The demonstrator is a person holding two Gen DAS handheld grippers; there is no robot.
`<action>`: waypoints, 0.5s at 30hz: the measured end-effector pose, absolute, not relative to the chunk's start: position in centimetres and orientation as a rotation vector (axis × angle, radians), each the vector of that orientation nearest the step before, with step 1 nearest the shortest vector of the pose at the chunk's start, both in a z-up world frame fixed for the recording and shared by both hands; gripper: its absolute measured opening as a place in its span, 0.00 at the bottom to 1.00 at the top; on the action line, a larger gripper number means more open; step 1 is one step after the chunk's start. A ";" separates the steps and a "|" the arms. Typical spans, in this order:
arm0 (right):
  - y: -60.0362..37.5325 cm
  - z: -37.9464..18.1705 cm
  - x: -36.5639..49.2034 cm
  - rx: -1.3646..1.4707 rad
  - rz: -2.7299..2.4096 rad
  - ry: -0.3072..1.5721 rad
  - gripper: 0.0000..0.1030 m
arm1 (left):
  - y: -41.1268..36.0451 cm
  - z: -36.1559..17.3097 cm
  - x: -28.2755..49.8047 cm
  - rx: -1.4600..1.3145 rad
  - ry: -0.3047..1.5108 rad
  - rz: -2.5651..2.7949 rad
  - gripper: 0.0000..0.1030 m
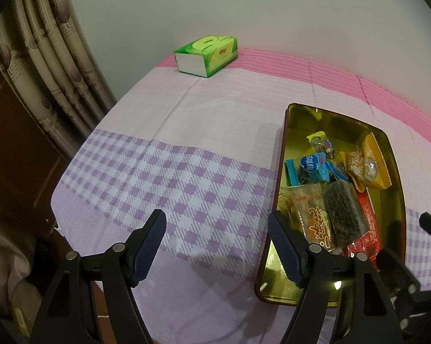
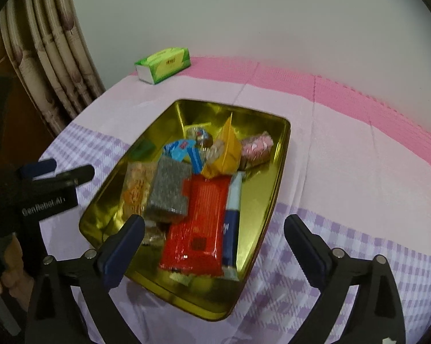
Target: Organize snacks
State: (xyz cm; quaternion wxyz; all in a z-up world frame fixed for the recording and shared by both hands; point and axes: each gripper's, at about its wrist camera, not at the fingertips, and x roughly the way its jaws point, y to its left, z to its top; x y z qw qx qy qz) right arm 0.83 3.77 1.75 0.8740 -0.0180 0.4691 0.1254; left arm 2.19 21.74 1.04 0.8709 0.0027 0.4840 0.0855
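A gold tin tray (image 2: 261, 183) lies on the checked cloth and holds several wrapped snacks. Among them are a red packet (image 2: 198, 223), a dark speckled bar (image 2: 169, 192), a yellow packet (image 2: 224, 152), a pink sweet (image 2: 257, 146) and a blue-and-white stick (image 2: 232, 215). My right gripper (image 2: 215, 223) hangs open above the tray's near end, its fingers apart from the red packet below. My left gripper (image 1: 217, 218) is open over bare cloth, just left of the tray (image 1: 284, 149). Nothing is between its fingers, and its right finger overlaps the tray's near left rim.
A green tissue pack (image 1: 207, 54) sits at the far left corner by the wall. A patterned curtain (image 1: 43, 66) hangs past the table's left edge. Pink and lilac cloth stretches left and right of the tray. A hand (image 2: 11, 278) shows at the lower left.
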 end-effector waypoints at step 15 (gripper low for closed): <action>4.4 0.9 0.5 -0.045 0.252 1.023 0.95 | 21.8 1.0 2.1 0.009 1.018 0.179 0.72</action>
